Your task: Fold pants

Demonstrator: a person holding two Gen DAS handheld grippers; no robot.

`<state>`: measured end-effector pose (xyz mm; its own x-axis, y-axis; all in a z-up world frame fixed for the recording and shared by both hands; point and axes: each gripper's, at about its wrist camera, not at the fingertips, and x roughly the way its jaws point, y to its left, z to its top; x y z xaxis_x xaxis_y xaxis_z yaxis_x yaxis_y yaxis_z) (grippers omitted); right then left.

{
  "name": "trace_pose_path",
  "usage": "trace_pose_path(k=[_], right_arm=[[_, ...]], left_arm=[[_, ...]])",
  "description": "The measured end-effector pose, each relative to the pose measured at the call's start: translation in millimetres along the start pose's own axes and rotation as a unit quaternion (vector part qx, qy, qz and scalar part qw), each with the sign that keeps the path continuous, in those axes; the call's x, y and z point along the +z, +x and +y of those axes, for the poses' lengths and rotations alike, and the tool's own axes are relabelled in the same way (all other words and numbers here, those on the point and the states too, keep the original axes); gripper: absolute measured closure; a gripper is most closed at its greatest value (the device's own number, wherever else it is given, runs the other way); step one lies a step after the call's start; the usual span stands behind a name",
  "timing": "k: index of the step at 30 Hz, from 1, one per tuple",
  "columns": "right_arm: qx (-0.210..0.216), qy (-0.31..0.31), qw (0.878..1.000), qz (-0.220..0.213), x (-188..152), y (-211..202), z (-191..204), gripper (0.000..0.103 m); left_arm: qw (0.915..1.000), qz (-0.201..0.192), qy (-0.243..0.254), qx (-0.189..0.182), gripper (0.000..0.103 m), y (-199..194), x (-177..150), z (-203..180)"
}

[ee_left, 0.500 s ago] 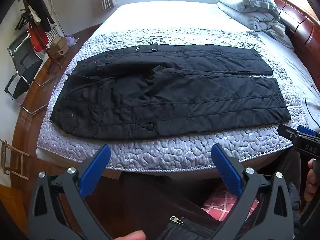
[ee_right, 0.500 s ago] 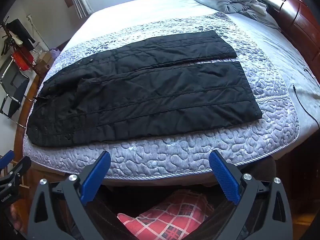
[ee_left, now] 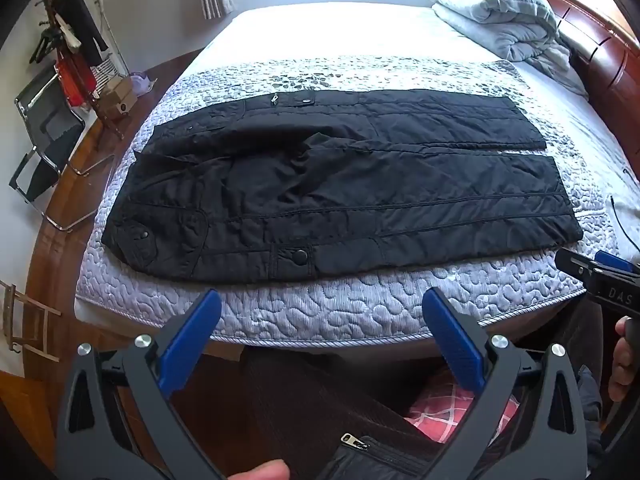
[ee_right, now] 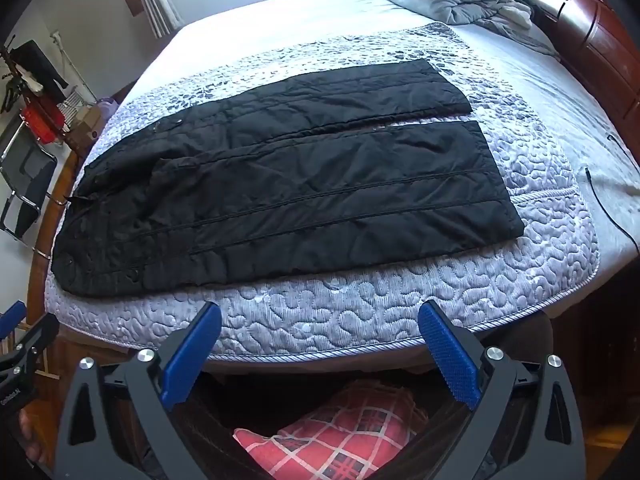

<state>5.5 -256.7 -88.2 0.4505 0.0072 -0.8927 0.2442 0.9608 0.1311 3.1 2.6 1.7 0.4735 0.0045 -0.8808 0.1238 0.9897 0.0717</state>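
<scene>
Bed (ee_left: 360, 24), quilted pad (ee_left: 320, 312), black pants (ee_left: 340, 200) flat, folded duvet (ee_left: 500, 12)

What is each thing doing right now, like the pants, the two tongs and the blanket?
Black pants: spread flat on the bed, legs side by side, not folded yet.
Left tongs: open, holding nothing, short of the bed edge.
Right tongs: open, holding nothing, short of the bed edge.
Grey blanket: bunched up near the headboard.
Quilted cover: lying flat under the pants.
</scene>
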Motion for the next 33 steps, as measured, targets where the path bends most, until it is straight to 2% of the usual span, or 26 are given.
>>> trace_pose_path(k=[33], right_arm=[[-0.002,0.002,1.0,-0.001,-0.1,-1.4,-1.1,0.004]], left_arm=[[0.9999,-0.011,0.006,0.008,0.003,-4.6,2.0,-3.4]])
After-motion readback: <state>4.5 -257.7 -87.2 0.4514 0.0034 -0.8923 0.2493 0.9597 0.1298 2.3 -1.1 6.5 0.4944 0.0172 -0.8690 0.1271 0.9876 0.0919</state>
